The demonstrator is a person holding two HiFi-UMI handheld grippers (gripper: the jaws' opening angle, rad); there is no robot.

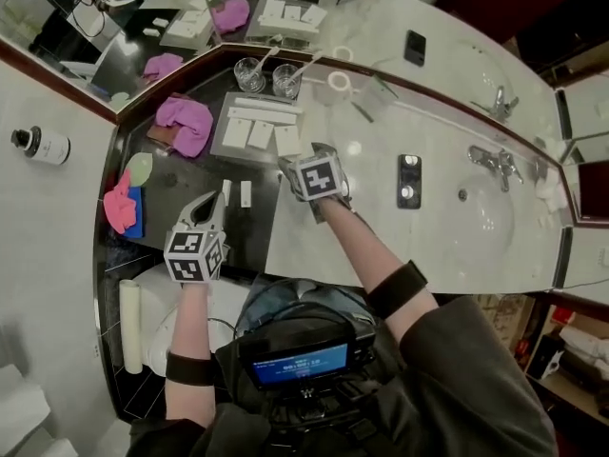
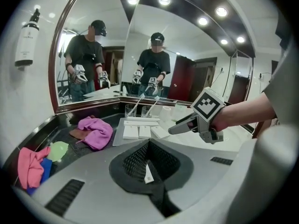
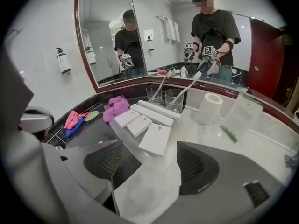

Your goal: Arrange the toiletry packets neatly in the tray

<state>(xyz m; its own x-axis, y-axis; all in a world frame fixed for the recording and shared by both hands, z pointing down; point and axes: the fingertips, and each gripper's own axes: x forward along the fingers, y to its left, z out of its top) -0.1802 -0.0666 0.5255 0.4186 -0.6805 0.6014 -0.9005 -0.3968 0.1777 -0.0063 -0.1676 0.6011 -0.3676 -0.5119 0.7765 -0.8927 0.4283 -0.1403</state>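
The right gripper [image 3: 149, 171] is the one close to the tray [image 1: 257, 101]. Its jaws stand wide apart and hold nothing; between them I see only the pale marble of the worktop [image 1: 295, 246]. Straight ahead of them, just beyond the tips, lies a flat white packet [image 3: 158, 138] at the near right corner of the tray. Its long axis runs away from the jaws, and it looks a little out of line with the two flat packets beside it. I think that to straighten it the jaws must go forward and close across its short side. The left gripper [image 1: 209, 203] is lower, over the dark part of the worktop and well apart from the tray. Its jaws are pressed together, and a thin white slip [image 2: 148, 171] shows in the seam between them; I believe it is a slim packet, but I am not sure. Two more slim packets [image 1: 226, 191] [image 1: 245, 193] lie side by side on the dark surface, between the left gripper and the tray, with their long axes toward the tray. The left hand is clearly nearer to these.
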